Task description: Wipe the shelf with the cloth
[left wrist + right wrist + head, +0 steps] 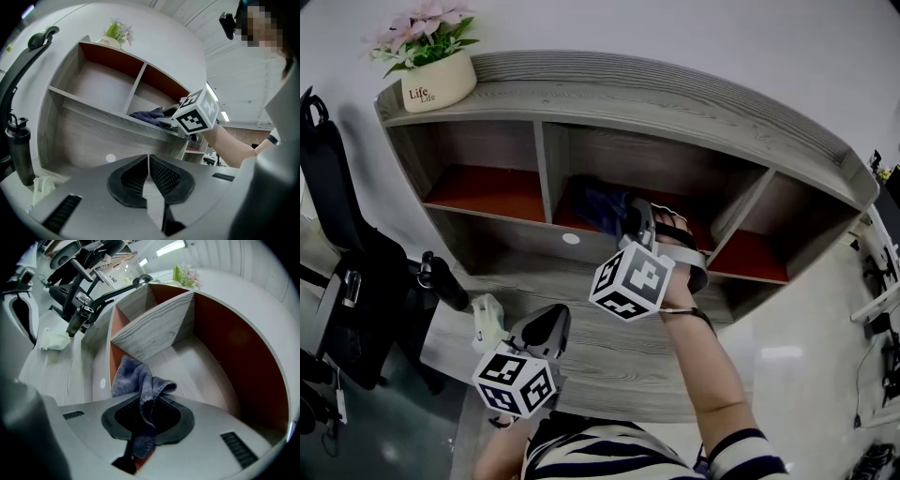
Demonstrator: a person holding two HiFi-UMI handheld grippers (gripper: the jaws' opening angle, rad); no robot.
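A grey wooden shelf unit (675, 103) with three red-floored compartments stands on the desk. My right gripper (636, 217) reaches into the middle compartment (187, 366), shut on a blue cloth (140, 385) that bunches out ahead of its jaws onto the compartment floor. The blue cloth (602, 204) shows just beyond the gripper in the head view and the same cloth (149, 115) lies on the shelf edge in the left gripper view. My left gripper (149, 176) hangs low over the desk, jaws together with nothing in them, at the lower left (542, 330) of the head view.
A potted pink plant (431, 58) stands on the shelf top at the left. A dark bottle (445, 281) and a crumpled pale wipe (487, 323) sit on the desk's left end. A black office chair (337, 244) stands left of the desk.
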